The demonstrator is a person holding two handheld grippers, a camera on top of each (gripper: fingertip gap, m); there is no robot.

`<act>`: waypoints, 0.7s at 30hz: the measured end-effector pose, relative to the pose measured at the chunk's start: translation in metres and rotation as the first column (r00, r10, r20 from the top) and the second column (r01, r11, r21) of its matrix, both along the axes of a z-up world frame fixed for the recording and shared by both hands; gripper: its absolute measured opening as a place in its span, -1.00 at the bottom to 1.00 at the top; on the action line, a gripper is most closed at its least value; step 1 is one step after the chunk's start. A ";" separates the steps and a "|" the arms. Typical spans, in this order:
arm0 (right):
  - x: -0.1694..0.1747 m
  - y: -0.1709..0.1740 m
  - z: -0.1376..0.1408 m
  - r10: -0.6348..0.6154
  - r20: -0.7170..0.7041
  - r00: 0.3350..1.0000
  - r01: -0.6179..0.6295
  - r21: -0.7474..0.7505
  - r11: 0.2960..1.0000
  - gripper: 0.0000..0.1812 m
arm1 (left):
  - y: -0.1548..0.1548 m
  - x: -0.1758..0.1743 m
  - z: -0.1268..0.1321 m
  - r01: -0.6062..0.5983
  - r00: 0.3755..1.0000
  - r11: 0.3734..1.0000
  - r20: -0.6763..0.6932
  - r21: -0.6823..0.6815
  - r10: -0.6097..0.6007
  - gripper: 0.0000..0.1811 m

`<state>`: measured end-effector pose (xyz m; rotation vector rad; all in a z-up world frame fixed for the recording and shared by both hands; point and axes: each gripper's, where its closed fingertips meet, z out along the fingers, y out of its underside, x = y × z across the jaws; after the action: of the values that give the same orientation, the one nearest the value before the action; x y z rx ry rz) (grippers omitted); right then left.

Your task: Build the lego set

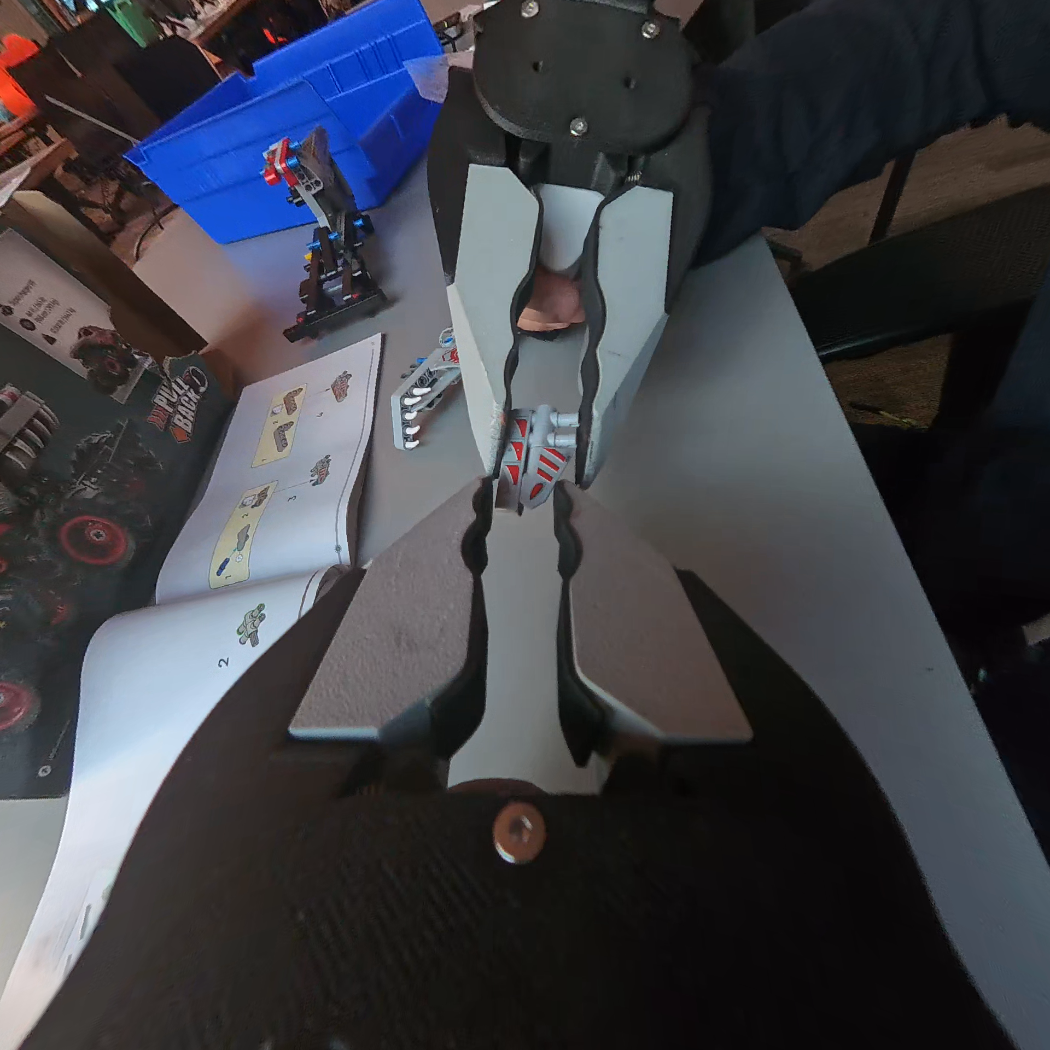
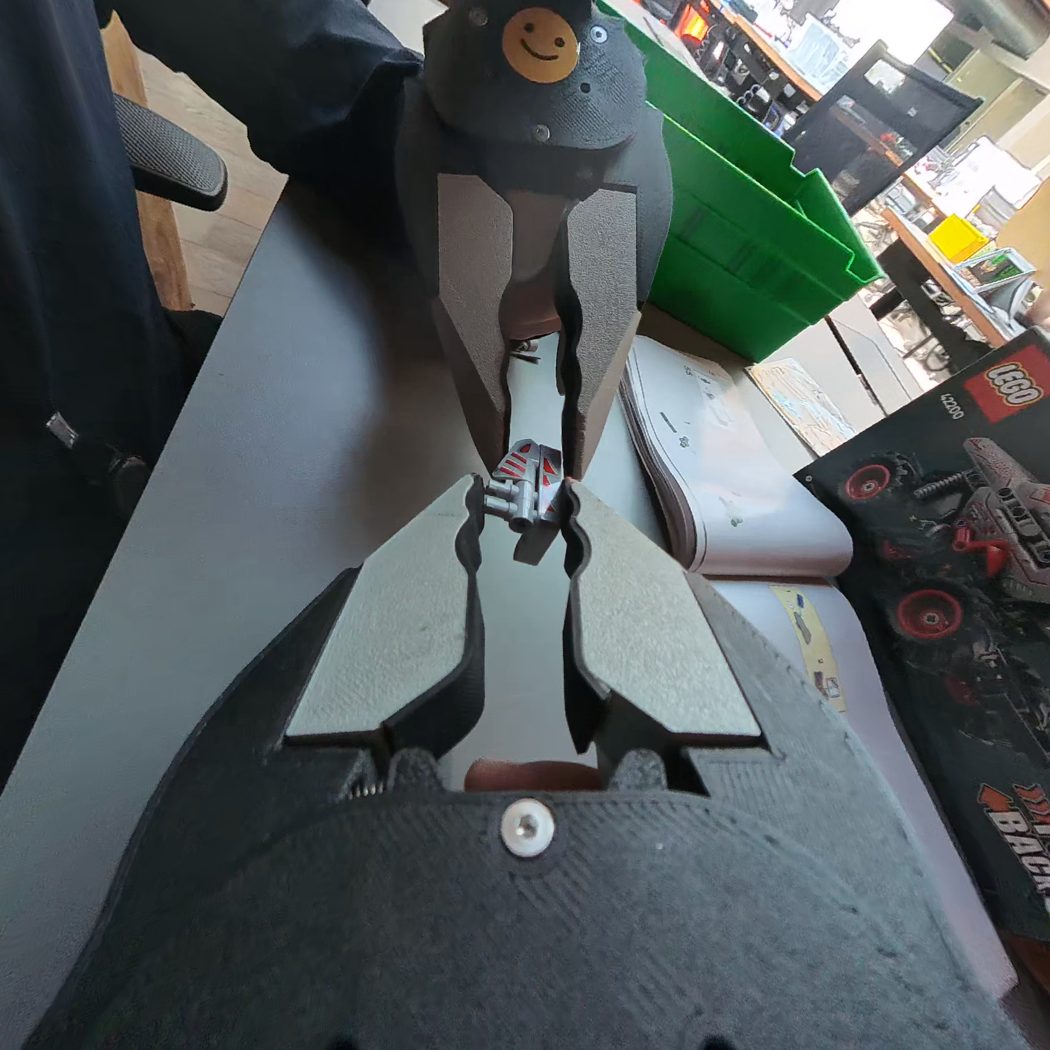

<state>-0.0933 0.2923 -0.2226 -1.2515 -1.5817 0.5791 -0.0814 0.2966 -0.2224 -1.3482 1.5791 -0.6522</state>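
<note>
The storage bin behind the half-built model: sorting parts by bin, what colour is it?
Blue; the bin shows best in the left wrist view.

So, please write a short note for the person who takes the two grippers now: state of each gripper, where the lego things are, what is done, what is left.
Left gripper: shut on the small grey-and-red piece, above the table.
Right gripper: shut on the same piece from the opposite side, at its grey pins.
Things: black frame assembly stands in front of the blue bin; grey toothed part lies beside the open instruction booklet; box beside the booklet.
Done: frame, toothed part and held piece partly built.
Left: joining these sub-builds; no wheels visible yet.
</note>
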 end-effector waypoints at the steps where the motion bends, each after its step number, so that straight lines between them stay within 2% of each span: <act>1: 0.000 -0.001 0.000 0.010 0.001 1.000 -0.010 -0.020 1.000 -0.74 | -0.001 0.000 0.000 0.005 1.000 1.000 -0.006 -0.006 -0.005 -0.80; 10: 0.004 -0.009 0.000 0.055 0.008 0.998 -0.054 -0.098 0.994 -0.77 | -0.009 0.004 0.001 0.023 1.000 1.000 -0.005 0.013 -0.023 -0.85; 15: 0.004 -0.003 0.005 0.023 -0.029 0.999 -0.026 -0.120 0.992 -0.75 | -0.003 0.004 0.006 -0.017 1.000 0.997 0.019 0.075 0.015 -0.85; 19: 0.002 0.002 0.008 -0.010 -0.062 0.998 -0.001 -0.177 0.984 -0.74 | 0.003 0.003 0.007 -0.049 0.999 0.984 0.020 0.170 0.047 -0.84; 21: 0.001 0.004 0.010 -0.019 -0.078 0.997 0.003 -0.197 0.980 -0.73 | 0.007 0.000 0.008 -0.063 0.998 0.957 0.002 0.283 0.065 -0.85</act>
<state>-0.0919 0.2960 -0.2129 -1.3650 -1.4778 0.7843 -0.0811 0.3032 -0.2141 -1.1827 1.5611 -0.3649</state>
